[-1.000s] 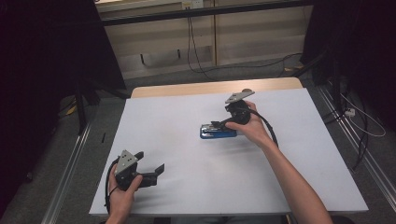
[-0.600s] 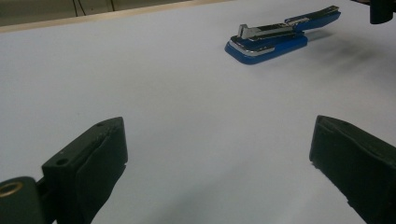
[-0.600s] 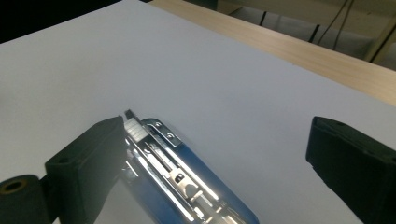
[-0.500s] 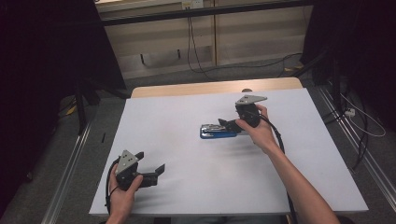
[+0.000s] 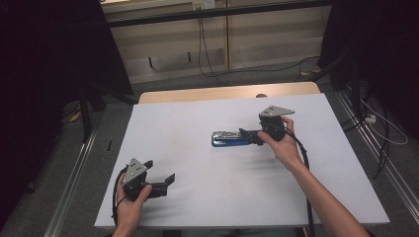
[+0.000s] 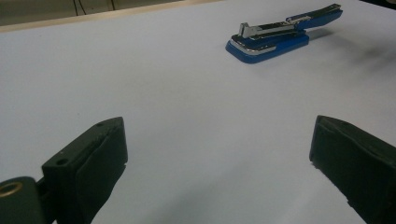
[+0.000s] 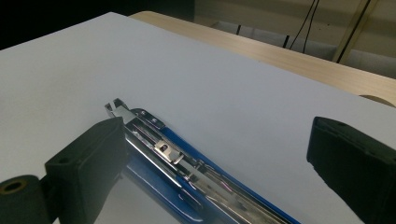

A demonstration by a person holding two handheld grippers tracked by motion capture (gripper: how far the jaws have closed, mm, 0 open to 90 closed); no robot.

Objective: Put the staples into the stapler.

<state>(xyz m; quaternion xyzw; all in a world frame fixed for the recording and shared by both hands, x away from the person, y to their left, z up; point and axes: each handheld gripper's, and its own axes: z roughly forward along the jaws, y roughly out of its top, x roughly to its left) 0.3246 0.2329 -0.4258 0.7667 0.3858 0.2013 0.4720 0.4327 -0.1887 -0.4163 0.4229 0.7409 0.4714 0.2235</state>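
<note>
Right tool (image 5: 249, 136) gapes wide over blue stapler (image 5: 228, 139) on white table (image 5: 197, 123), dim room

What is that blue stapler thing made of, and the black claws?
The stapler looks like blue plastic, smooth and slightly glossy, with a shiny silver strip on top that mirrors light, so probably metal. The right gripper has matte black pads that look dull and soft-edged, maybe rubber or plastic; I can't tell which.

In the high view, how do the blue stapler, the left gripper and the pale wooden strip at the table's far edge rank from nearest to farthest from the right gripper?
1. blue stapler, right at its jaws, to their left.
2. wooden strip, behind, at the far edge.
3. left gripper, near left corner.
</note>
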